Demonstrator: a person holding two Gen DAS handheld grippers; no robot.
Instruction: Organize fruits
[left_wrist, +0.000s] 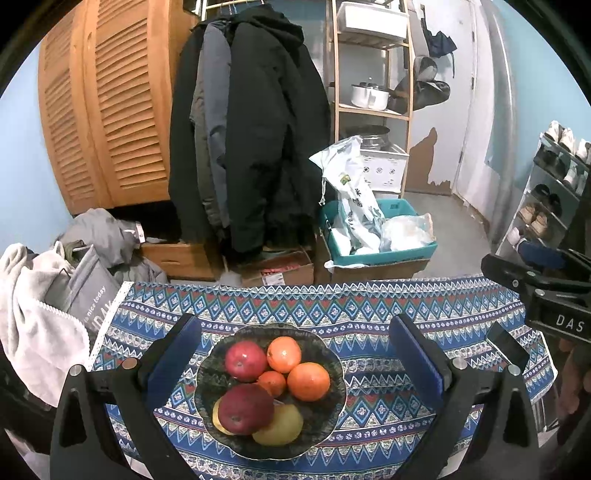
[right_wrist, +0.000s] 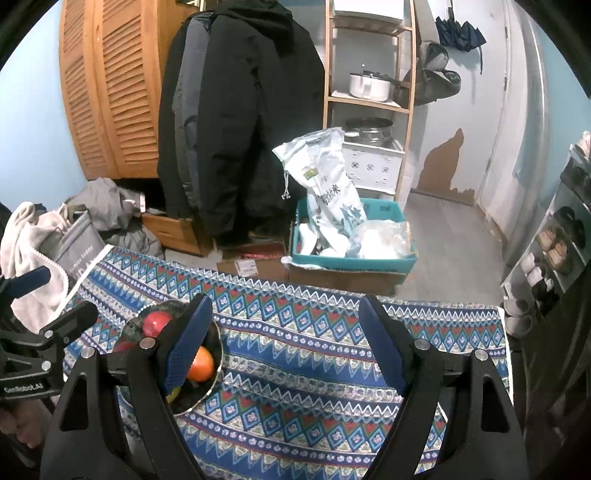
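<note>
Hovering with its jaws wide apart and empty, the left gripper (left_wrist: 295, 354) frames a dark plate (left_wrist: 332, 410) on the patterned cloth (left_wrist: 388, 306). On the plate lie two apples (left_wrist: 245, 360), three oranges (left_wrist: 308, 381) and yellow fruit (left_wrist: 279, 426), touching. The right gripper (right_wrist: 284, 347), likewise spread and empty, hangs over bare cloth just right of the plate.

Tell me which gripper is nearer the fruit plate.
Left. The left gripper hangs open right over the fruit plate; the right gripper, also open, hovers over bare tablecloth beside it.
</note>
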